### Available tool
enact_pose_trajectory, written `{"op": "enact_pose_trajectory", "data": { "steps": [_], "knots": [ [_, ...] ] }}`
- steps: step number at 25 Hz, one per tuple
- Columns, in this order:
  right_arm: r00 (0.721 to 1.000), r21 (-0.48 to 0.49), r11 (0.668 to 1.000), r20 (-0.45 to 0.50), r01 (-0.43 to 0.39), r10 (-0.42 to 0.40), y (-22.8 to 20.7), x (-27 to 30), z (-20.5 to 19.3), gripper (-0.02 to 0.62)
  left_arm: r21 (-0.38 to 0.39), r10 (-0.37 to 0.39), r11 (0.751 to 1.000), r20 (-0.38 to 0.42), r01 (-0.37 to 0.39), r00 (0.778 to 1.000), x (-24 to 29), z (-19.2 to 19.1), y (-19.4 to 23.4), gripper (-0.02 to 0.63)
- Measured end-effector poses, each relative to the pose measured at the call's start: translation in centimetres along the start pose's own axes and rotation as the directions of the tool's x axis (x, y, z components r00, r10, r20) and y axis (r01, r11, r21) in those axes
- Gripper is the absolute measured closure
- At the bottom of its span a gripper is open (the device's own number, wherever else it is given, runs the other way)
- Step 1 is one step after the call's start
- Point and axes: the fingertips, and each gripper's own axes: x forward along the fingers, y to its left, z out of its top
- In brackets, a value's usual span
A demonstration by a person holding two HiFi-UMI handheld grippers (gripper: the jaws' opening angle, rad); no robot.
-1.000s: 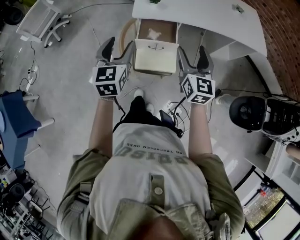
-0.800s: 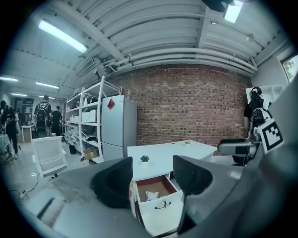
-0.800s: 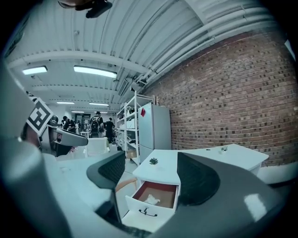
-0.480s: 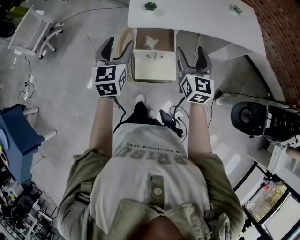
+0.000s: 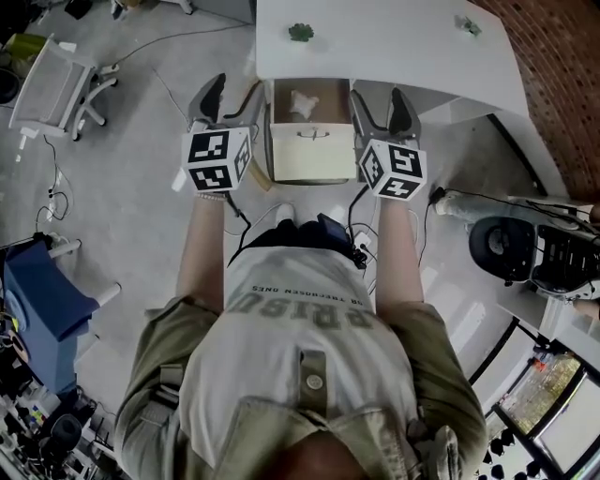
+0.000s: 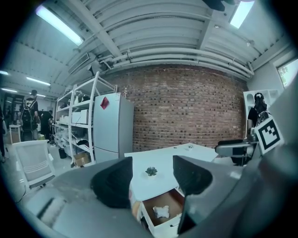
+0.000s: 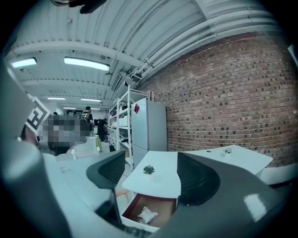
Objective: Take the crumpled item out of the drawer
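Note:
A white crumpled item (image 5: 301, 101) lies inside the open drawer (image 5: 311, 161) that sticks out from under the white desk (image 5: 394, 42). It also shows as a pale wad (image 6: 161, 212) in the left gripper view and as a wad (image 7: 146, 214) in the right gripper view. My left gripper (image 5: 225, 97) is held up to the left of the drawer, open and empty. My right gripper (image 5: 382, 101) is to the drawer's right, also open with nothing between its jaws. Both stay apart from the drawer.
A small green plant (image 5: 300, 33) and another small object (image 5: 470, 25) sit on the desk. A white chair (image 5: 52, 89) stands at far left, a black round device (image 5: 502, 248) at right. Cables (image 5: 352, 239) trail on the floor by my feet.
The view has shifted so the desk and drawer sit lower in the frame. Both grippers have risen slightly alongside the drawer, staying open.

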Motion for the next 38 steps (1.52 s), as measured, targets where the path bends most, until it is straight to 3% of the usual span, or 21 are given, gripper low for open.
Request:
{"op": "enact_pose_trajectory", "data": {
  "steps": [11,20,28,38],
  "knots": [
    [0.992,0.004,0.999,-0.114,-0.045,0.045,0.1,4.7,-4.4,0.256,-0.034,0.007,0.999,-0.066,-0.010,0.998,2.8,-3.4,1.9,0.317],
    [0.950,-0.004,0.990,-0.282,-0.138,0.131,0.3,8.8,-11.4,0.256,-0.056,0.040,0.997,-0.121,-0.047,0.992,3.8,-6.5,2.2,0.313],
    [0.880,0.015,0.975,-0.428,-0.221,0.206,-0.3,12.6,-18.0,0.256,-0.067,0.079,0.994,-0.157,-0.090,0.984,4.7,-8.7,1.3,0.308],
    [0.754,0.031,0.935,-0.583,-0.352,0.303,0.2,16.4,-25.9,0.255,-0.094,0.167,0.979,-0.150,-0.182,0.974,4.9,-10.9,1.7,0.304]
  ]
}}
